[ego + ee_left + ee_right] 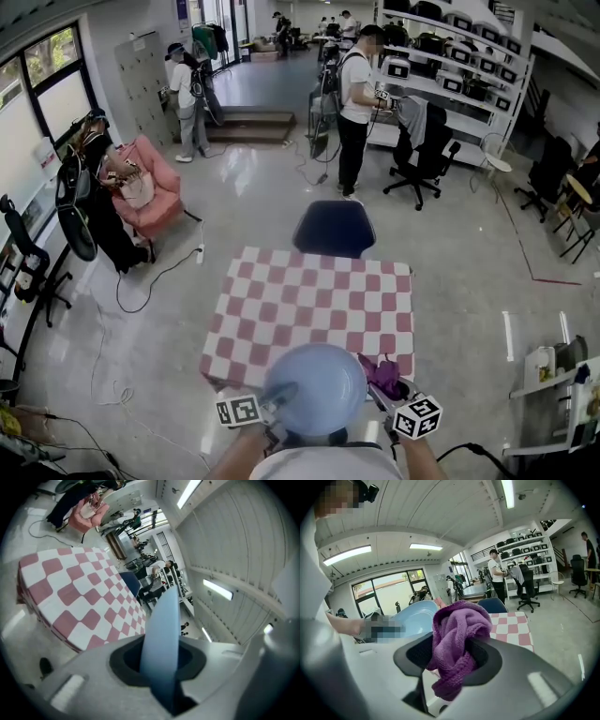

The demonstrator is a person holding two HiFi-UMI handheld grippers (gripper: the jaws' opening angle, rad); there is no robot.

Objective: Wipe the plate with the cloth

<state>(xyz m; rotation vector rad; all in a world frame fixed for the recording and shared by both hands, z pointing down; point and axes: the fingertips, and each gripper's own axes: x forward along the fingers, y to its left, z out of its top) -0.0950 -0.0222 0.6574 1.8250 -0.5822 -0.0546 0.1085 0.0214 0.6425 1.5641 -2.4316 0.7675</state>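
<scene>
Left gripper [158, 674] is clamped on the rim of the round pale-blue plate [314, 386], held in the air over the near edge of the pink-and-white checked table [314, 300]. Right gripper [454, 665] is clamped on the bunched purple terry cloth [459, 630], just beside the plate's right rim; contact not discernible.

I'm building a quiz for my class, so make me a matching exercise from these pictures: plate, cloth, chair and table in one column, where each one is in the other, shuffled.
1. light blue round plate
2. purple terry cloth
3. dark blue chair
4. pink-and-white checked table

A. at the table's far side
B. clamped in the right gripper
C. clamped in the left gripper
D. just ahead of both grippers

Pairs: 1-C, 2-B, 3-A, 4-D
</scene>
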